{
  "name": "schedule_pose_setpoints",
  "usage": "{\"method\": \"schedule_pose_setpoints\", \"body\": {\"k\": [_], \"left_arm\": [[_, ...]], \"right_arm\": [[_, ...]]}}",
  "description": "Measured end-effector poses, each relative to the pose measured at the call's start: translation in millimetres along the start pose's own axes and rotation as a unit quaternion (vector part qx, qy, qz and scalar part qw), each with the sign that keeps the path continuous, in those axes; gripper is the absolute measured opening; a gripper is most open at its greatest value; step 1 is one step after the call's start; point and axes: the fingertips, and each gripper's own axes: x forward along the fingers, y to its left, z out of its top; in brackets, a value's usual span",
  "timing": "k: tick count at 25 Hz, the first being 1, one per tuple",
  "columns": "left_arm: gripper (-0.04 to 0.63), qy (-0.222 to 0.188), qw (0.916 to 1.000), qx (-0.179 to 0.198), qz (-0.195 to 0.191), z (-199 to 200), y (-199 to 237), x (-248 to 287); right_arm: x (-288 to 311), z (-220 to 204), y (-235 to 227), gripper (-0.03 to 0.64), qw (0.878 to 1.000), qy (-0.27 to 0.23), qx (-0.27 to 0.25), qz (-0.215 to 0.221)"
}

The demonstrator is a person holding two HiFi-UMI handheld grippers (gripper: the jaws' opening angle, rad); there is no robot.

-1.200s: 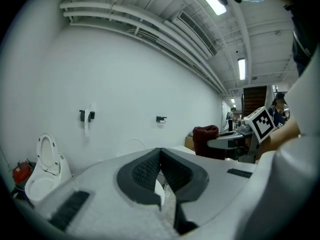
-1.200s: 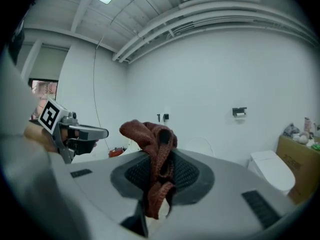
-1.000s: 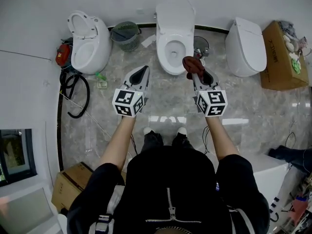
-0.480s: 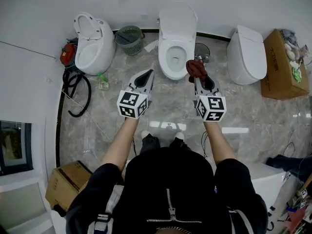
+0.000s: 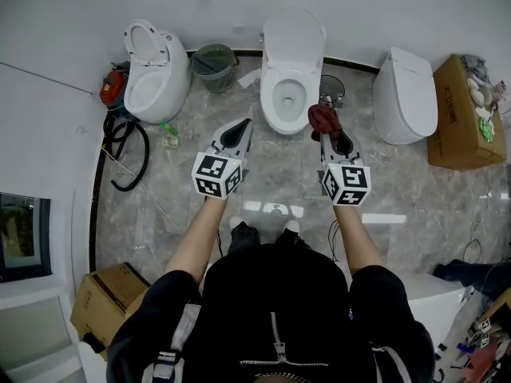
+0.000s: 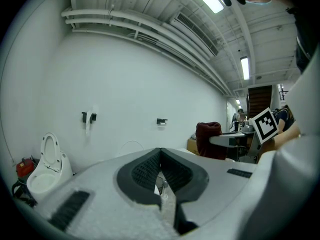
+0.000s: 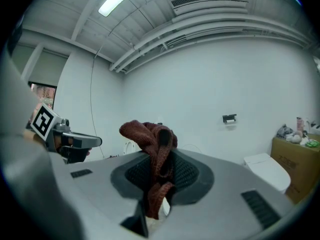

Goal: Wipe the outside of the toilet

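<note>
In the right tongs, a red cloth is pinched tight. The left tongs are pressed together on nothing. At 12 o'clock, near the cloth, stands the open white toilet on the shiny grey floor. A green bin sits at 11 o'clock.

Ahead and to the left of the left gripper, a white toilet with its lid raised stands by the wall, with a green slatted wastebasket just beside it. Further left lie a red object and a coiled black hose. Ahead and right of the right gripper stands a closed white toilet, then a cardboard box. Behind the left gripper, far left, sits another cardboard box.
</note>
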Motion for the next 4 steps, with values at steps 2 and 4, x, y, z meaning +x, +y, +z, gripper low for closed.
{"method": "schedule_pose_setpoints", "body": {"k": [2, 4], "left_arm": [[0.0, 0.0, 1.0, 0.0, 0.001, -0.1, 1.5, 0.5], [0.0, -0.001, 1.0, -0.001, 0.004, -0.4, 3.7, 0.9]], "right_arm": [[2.4, -0.3, 1.0, 0.081, 1.0, 0.001, -0.001, 0.003], [5.1, -0.9, 2.3, 0.08, 1.0, 0.001, -0.003, 0.006]]}}
